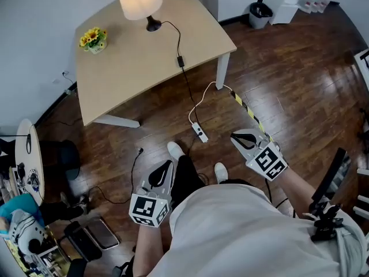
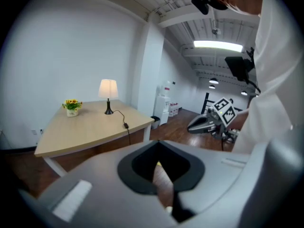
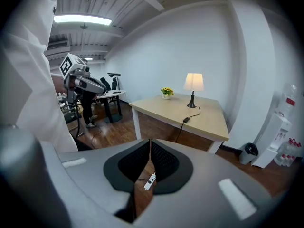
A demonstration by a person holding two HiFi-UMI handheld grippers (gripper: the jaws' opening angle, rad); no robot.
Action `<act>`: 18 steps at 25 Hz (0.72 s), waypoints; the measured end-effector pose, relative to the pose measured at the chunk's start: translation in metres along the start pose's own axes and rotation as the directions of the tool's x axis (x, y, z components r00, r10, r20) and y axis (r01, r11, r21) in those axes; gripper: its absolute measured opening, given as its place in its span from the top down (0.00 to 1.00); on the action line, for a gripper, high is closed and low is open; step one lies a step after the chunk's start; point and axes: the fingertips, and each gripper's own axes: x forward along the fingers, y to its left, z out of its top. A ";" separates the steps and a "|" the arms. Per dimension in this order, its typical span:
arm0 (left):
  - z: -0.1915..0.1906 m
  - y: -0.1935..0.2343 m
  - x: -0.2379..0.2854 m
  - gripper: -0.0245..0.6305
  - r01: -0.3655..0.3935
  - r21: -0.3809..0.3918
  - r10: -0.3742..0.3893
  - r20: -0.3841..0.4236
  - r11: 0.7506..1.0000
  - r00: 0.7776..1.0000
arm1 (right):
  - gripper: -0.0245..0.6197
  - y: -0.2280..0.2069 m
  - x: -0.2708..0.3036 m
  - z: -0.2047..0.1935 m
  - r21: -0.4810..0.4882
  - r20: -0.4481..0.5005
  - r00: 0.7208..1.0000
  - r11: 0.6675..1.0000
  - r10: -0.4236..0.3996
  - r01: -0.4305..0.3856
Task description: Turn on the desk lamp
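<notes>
The desk lamp (image 1: 140, 0), with a pale shade and a dark base, stands at the far end of the light wooden table (image 1: 144, 68). I cannot tell whether it is lit. Its black cord carries an inline switch (image 1: 180, 61) and runs off the table's edge. My left gripper (image 1: 168, 164) and right gripper (image 1: 235, 136) hang over the floor, well short of the table, both shut and empty. The lamp (image 2: 108, 89) and switch (image 2: 126, 125) lie far ahead of the left gripper (image 2: 158, 142). The lamp (image 3: 193, 82) is equally distant from the right gripper (image 3: 150, 140).
A pot of yellow flowers (image 1: 94, 39) sits at the table's left corner. A white power strip (image 1: 199, 132) and a yellow-black taped cable (image 1: 248, 109) lie on the wood floor between me and the table. A bin (image 1: 260, 13) stands at the back; a cluttered round table (image 1: 29, 154) stands at the left.
</notes>
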 end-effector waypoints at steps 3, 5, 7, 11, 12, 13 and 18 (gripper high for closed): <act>0.002 -0.009 -0.016 0.93 -0.033 0.018 0.033 -0.001 0.999 0.999 | 0.95 0.010 -0.017 0.000 -0.015 0.027 1.000 1.000 0.016 -0.016; 0.002 -0.013 -0.024 0.93 -0.047 0.036 0.047 -0.004 0.998 0.999 | 0.95 0.014 -0.024 0.002 -0.010 0.049 0.999 1.000 0.012 -0.011; 0.003 -0.020 -0.031 0.93 -0.047 0.061 0.047 -0.004 0.997 0.999 | 0.95 0.018 -0.032 0.002 0.008 0.070 0.998 1.000 -0.002 0.001; 0.009 -0.035 -0.045 0.93 -0.035 0.081 0.034 0.008 0.996 0.999 | 0.95 0.034 -0.042 0.004 0.017 0.091 0.996 1.000 -0.019 0.018; 0.009 -0.037 -0.049 0.93 -0.032 0.082 0.031 0.014 0.996 0.999 | 0.95 0.039 -0.044 0.004 0.012 0.091 0.996 1.000 -0.022 0.021; 0.008 -0.039 -0.053 0.93 -0.030 0.084 0.028 0.022 0.996 0.999 | 0.95 0.043 -0.046 0.005 0.008 0.091 0.996 1.000 -0.026 0.025; -0.003 -0.035 -0.072 0.93 -0.011 0.070 0.006 0.079 0.997 0.997 | 0.95 0.064 -0.052 0.015 -0.018 0.080 0.995 0.998 -0.054 0.055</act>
